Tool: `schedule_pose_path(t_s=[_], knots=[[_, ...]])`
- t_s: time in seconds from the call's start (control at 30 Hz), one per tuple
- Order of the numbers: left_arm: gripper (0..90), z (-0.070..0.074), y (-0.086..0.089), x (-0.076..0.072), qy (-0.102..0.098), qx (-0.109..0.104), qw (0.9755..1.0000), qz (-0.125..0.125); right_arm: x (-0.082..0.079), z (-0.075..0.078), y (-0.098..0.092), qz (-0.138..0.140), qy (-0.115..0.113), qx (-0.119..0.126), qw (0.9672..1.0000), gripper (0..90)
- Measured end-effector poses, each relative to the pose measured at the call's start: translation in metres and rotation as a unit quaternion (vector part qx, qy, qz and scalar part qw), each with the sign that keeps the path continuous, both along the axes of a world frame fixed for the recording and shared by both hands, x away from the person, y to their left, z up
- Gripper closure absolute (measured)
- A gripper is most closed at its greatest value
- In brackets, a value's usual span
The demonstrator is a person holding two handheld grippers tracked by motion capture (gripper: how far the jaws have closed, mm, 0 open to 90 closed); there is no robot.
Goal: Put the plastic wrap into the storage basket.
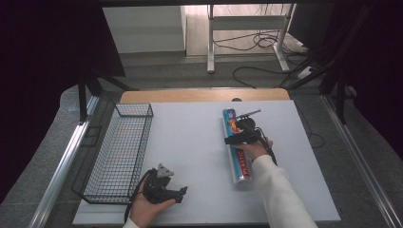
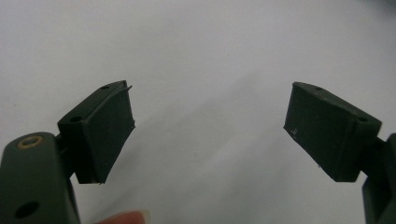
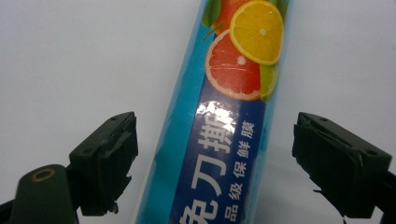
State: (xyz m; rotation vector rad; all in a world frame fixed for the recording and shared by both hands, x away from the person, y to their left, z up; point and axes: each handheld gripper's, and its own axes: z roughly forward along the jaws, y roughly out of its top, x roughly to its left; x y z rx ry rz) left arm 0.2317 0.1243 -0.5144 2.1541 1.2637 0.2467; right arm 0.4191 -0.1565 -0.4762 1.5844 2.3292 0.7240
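A long blue box of cling film (image 1: 236,147) with citrus pictures lies on the white table, pointing away from me. In the right gripper view the box (image 3: 224,126) runs up between the two black jaws, which stand wide on either side of it without touching. My right gripper (image 1: 239,135) hovers over the box's middle, open. My left gripper (image 1: 177,194) rests near the table's front edge, held in a hand, open over bare table (image 2: 205,116).
A black wire basket (image 1: 121,147) stands along the left side of the white table (image 1: 190,142). Beyond the far wooden edge are a desk frame and cables on the floor.
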Motion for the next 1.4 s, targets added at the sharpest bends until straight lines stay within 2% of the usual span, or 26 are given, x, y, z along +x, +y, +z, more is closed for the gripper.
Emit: schedule_pose_path(t_s=[0.37,0.83,1.0,1.03,1.07,1.13,1.23,1.4], knots=[[15.3,-0.001,0.0,0.0,0.001,0.003,1.0,-0.001,0.007,-0.012,0.008,-0.006,0.02,-0.025,0.9995,14.2],[15.3,0.0,0.0,-0.001,-0.001,0.004,1.0,-0.004,0.01,-0.018,0.01,-0.012,0.038,-0.038,0.9985,19.0],[15.2,-0.001,-0.002,-0.001,-0.001,0.005,1.0,-0.006,0.011,-0.025,0.016,-0.01,0.061,-0.059,0.9963,19.9],[15.2,-0.001,-0.002,-0.001,0.0,0.005,1.0,-0.007,0.011,-0.025,0.016,-0.01,0.061,-0.059,0.9963,19.9],[15.2,-0.001,-0.002,-0.001,0.0,0.005,1.0,-0.007,0.012,-0.027,0.017,-0.012,0.069,-0.056,0.996,25.2],[15.2,-0.001,-0.002,-0.001,0.0,0.006,1.0,-0.006,0.013,-0.026,0.018,-0.022,0.07,-0.06,0.9955,26.5],[15.2,0.0,-0.001,-0.001,-0.001,0.004,1.0,-0.006,0.013,-0.025,0.019,-0.023,0.072,-0.064,0.9951,27.0],[15.2,0.0,0.0,0.0,-0.001,0.002,1.0,-0.005,0.016,-0.023,0.017,-0.027,0.093,-0.061,0.9935,27.9]])
